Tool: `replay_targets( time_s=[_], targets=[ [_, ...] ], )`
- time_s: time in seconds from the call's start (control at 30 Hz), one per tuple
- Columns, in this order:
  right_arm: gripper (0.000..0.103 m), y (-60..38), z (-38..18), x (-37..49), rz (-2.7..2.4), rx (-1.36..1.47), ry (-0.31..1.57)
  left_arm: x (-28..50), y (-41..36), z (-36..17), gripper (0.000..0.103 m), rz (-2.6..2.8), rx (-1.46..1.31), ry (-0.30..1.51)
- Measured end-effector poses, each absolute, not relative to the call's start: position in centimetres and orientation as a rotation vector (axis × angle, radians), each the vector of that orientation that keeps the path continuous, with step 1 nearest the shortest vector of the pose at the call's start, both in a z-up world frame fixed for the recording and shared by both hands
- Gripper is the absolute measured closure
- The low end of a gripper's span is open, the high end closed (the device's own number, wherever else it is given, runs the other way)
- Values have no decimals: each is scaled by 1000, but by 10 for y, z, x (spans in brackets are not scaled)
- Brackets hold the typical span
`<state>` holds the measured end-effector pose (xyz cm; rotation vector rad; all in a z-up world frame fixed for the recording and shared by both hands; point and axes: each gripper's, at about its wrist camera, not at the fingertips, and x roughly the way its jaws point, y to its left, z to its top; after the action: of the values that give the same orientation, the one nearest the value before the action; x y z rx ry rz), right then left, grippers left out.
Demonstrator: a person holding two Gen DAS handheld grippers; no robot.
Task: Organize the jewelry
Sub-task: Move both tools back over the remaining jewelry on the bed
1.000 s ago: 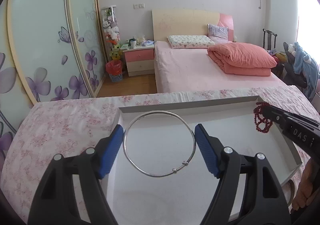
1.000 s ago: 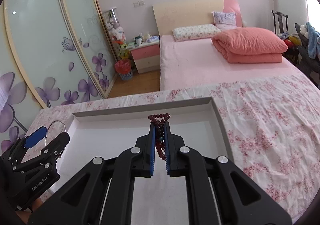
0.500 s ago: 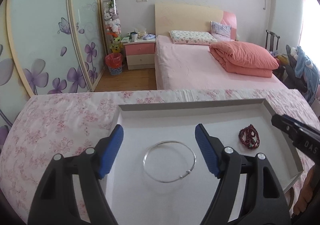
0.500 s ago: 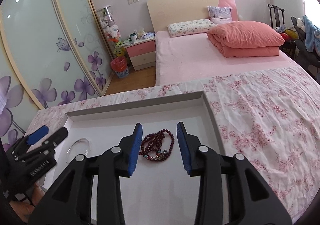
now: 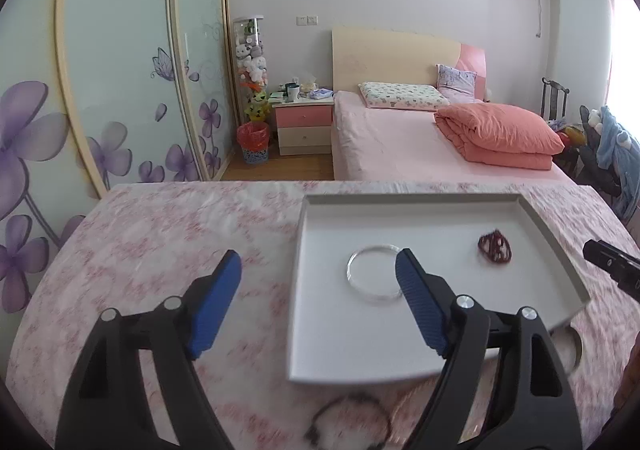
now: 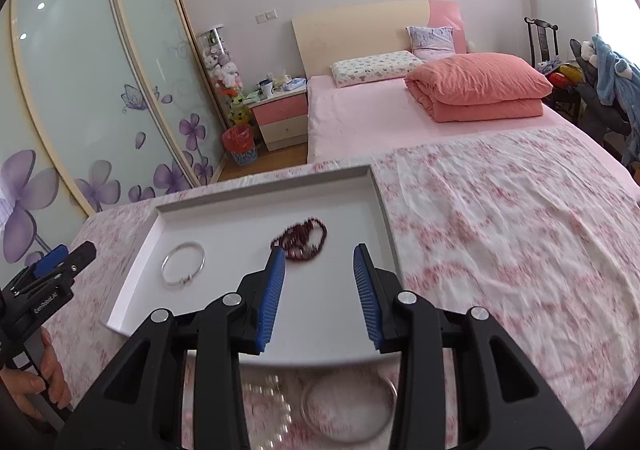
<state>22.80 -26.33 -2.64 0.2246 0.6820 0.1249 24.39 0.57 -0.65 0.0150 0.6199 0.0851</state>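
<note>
Both my claws, left [image 5: 318, 290] and right [image 6: 319, 282], gape wide, empty. Silver bangle [image 6: 183, 263] and red beads [image 6: 301, 239] lie mid-frame in the tray [image 6: 380, 206]; reaching bottom-frame pieces could nudge it.

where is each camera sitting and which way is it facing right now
Left wrist: on the left gripper, above the floral cloth left of the white tray, facing the bed; the right gripper's tip shows at right.
Right wrist: on the right gripper, over the tray's near right, facing the bed; left gripper and hand at left.
Shared: tray, silver bangle, red bead bracelet.
</note>
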Motion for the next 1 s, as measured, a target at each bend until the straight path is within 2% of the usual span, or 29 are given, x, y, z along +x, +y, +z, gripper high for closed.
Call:
replay_targets(
  time_s=[0.2,0.33,0.43,0.57,0.7,1.0],
  targets=[
    [64,-269,-50,197,117,197,764,185,22,-20,16,102,48,633],
    [63,-266,-68,179,121,175,823,161,30,-30,15,97,49,661],
    [50,-263,-80,175,115,150,859,146,34,-38,14,91,45,682],
    [43,-255,-90,176,103,117,901,140,34,-43,14,80,33,698],
    [38,-247,-91,184,82,79,903,140,32,-44,14,75,28,702],
    [35,-238,-96,198,31,27,897,139,27,-46,14,58,23,714]
  ],
)
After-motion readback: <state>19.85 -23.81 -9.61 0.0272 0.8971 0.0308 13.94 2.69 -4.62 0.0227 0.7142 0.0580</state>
